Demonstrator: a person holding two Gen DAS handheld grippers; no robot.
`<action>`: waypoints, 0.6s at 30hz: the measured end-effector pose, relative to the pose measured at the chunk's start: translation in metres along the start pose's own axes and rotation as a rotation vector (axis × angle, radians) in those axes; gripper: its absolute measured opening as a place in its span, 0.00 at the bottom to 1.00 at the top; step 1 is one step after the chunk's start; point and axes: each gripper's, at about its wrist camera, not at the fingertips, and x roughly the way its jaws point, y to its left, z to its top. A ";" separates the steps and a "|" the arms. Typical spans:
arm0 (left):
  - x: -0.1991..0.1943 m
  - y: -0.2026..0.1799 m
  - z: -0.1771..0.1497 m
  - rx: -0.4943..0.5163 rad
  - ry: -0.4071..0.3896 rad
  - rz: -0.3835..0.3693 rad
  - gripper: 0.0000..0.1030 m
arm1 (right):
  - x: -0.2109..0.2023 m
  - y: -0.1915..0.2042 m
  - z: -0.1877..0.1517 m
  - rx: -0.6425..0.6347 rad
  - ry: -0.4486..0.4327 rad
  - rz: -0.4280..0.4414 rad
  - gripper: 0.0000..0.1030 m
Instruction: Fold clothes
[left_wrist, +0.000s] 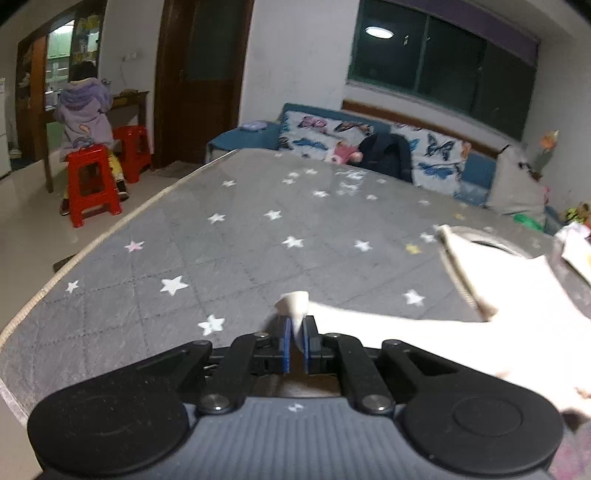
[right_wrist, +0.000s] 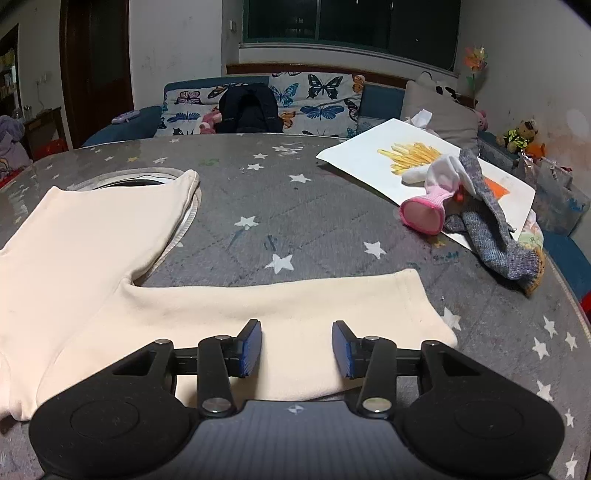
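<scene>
We see one cream cotton long-sleeved shirt (right_wrist: 92, 251) on the grey star-patterned desk (right_wrist: 314, 221), left tool (left_wrist: 295, 332) clenched on its cuff, right tool (right_wrist: 296, 347) released above its near sleeve.

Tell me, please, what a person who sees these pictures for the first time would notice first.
The cream garment spread over the left and near part of the grey star-printed table cover catches the eye first, with the left tool shut on one pinched corner of it. The right tool is open above one of its cuffed ends. Far right, a pink-cuffed white sock and a grey-blue sock lie on a drawing of French fries.
</scene>
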 end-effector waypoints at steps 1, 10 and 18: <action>0.001 0.001 0.002 0.001 -0.001 0.016 0.12 | -0.001 0.001 0.001 -0.005 -0.001 -0.002 0.44; 0.011 0.003 0.014 0.021 0.020 0.053 0.42 | -0.040 0.053 0.014 -0.105 -0.020 0.212 0.45; 0.044 -0.017 0.010 0.100 0.115 0.045 0.11 | -0.072 0.188 0.005 -0.488 -0.002 0.603 0.44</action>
